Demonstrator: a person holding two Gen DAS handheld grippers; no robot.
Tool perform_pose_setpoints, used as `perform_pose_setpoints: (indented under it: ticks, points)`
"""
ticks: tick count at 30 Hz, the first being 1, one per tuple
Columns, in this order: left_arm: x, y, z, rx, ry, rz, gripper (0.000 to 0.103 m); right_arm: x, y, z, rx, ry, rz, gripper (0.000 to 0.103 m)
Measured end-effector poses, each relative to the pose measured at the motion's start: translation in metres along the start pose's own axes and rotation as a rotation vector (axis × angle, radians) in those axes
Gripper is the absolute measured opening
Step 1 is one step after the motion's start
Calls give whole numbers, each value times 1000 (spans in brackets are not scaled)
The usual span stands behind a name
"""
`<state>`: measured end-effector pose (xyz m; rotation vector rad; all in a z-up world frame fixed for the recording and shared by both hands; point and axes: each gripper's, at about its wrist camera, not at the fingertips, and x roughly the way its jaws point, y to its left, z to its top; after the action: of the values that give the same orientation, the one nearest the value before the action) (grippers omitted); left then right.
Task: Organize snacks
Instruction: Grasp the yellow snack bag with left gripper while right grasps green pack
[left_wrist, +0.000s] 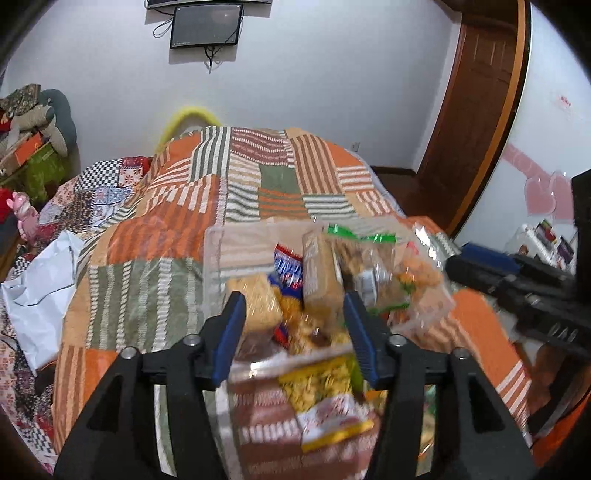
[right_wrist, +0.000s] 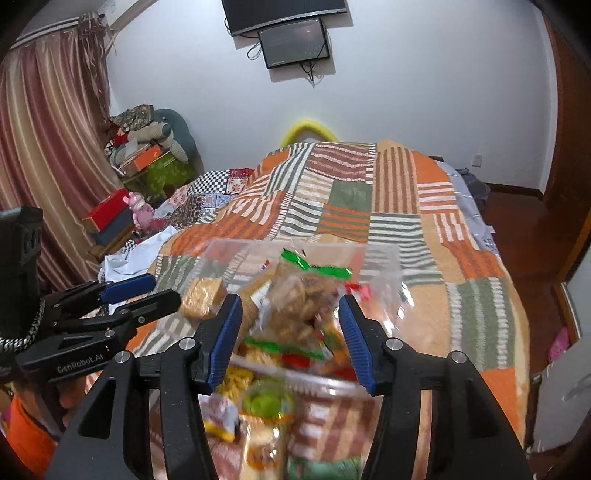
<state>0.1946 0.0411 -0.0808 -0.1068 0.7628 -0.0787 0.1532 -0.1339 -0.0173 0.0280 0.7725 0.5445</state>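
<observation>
Clear plastic container of mixed snack packets sits on a patchwork bedspread, with both tongs parted above its near rim.

Left wrist view: the left gripper holds its blue pads apart, nothing pressed between them; past the gap lie a tan cracker block, a red-and-blue wrapper and a green-topped bag inside the container, blurred, and a yellow noodle packet on the near side of the rim. The right gripper enters from the right edge, just beside the container. Right wrist view: the right gripper likewise stands partly open and empty-handed over the container, with a clear bag of brown snacks beyond its tips; the left gripper pokes in from the left, near a cracker block.
</observation>
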Motion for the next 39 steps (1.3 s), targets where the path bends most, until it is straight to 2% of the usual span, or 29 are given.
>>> perform_pose_setpoints:
  ticks: [5,13,22,30,35,36,38,39]
  points:
    - [-2,-3,-28,20,54,14,62,-10,-13,-25,8,40,-22,54]
    - [17,-6,-66,29,169,1,67,-1,-29,-71,51,156,-24,55]
    - [51,-16,-84,9,266,-45,67,14,-37,-108,102,284,12,55]
    - [76,-23,-88,-21,304,-65,73,19,-26,-115,61,291,-8,58]
    - [85,-30,-91,9,277,-29,73,20,-21,-115,23,281,-36,56]
    - [85,-31,-92,14,271,-26,73,21,-18,-114,19,278,-38,54]
    - [84,-33,-94,17,256,-24,64,19,-18,-115,25,272,-31,49]
    - [82,-34,-95,21,251,-24,56,18,-19,-115,30,269,-28,45]
